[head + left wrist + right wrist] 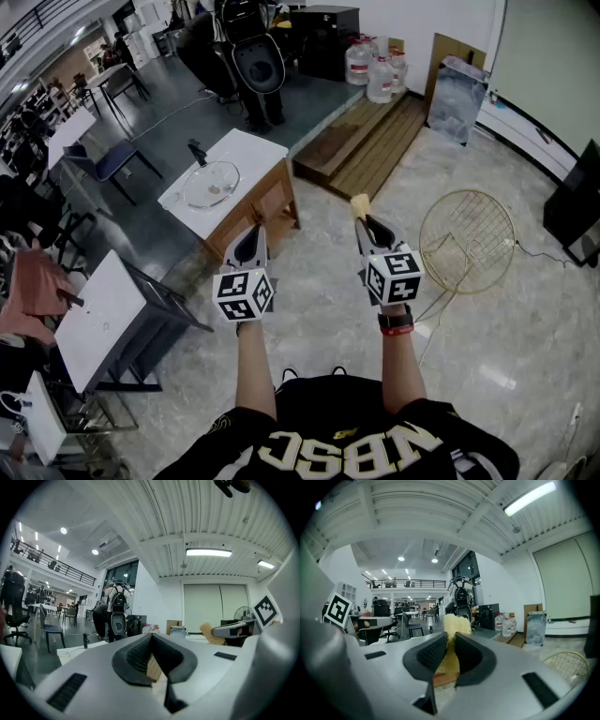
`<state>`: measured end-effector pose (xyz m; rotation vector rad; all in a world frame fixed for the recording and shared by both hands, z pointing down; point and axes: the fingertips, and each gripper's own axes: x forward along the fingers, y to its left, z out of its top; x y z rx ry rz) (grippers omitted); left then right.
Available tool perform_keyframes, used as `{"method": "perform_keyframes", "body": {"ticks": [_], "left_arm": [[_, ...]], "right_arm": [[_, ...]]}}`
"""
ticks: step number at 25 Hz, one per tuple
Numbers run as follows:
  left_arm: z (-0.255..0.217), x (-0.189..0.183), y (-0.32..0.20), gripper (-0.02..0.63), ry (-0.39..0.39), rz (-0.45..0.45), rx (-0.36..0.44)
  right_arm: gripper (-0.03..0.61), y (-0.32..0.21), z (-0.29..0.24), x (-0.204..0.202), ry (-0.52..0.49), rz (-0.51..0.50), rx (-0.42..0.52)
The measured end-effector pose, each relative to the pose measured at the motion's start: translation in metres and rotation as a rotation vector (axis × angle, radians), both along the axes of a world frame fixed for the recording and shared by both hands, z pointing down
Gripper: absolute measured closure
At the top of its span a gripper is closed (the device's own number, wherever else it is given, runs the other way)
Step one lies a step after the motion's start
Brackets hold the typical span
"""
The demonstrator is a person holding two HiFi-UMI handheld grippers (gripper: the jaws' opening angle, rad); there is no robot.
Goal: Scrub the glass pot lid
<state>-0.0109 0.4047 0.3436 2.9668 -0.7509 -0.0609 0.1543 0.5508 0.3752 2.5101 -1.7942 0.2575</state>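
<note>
Left gripper [253, 236]: fingers pressed together, nothing between them. Right gripper [367, 225]: fingers pinching a yellow sponge [456, 625] that projects past the fingertips. Glass lid [211, 185]: on the white table [253, 150], well beyond the left fingertips.

There are two tongs (one in each hand): the left tongs [253, 232] and the right tongs [366, 223]. One yellow scrubber [359, 202]. One glass lid [211, 185], one bench [255, 155]. Three water jugs [380, 80]. One wire grille [467, 242], one wooden platform [370, 141].
</note>
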Motion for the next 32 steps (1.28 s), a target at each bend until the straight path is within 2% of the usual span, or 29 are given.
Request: {"method": "perform_keyframes", "body": {"ticks": [7,11,14,19,26,29,32], "left_arm": [[0.005,0.019,0.025,0.598,-0.028,0.024,0.028],[0.011,0.025,0.02,0.597,-0.049,0.021,0.029],[0.022,0.035,0.007,0.597,-0.065,0.018,0.022],[0.041,0.071,-0.048,0.597,-0.099,0.027,-0.007],[0.014,0.13,-0.149,0.597,-0.037,0.044,-0.007],[0.005,0.138,-0.198,0.597,0.002,0.011,0.0],[0.008,0.14,-0.247,0.597,0.008,-0.003,-0.022]], "right_arm": [[0.517,0.008,0.01,0.009,-0.037,-0.03,0.012],[0.517,-0.002,0.013,0.014,-0.06,-0.038,0.026],[0.517,-0.019,0.027,0.02,-0.079,-0.046,-0.004],[0.515,-0.077,0.039,0.033,-0.092,-0.099,-0.03],[0.515,-0.189,0.009,0.081,-0.073,-0.113,-0.041],[0.515,-0.237,0.002,0.092,-0.072,-0.122,-0.044],[0.515,-0.291,0.003,0.09,-0.069,-0.164,-0.058]]}}
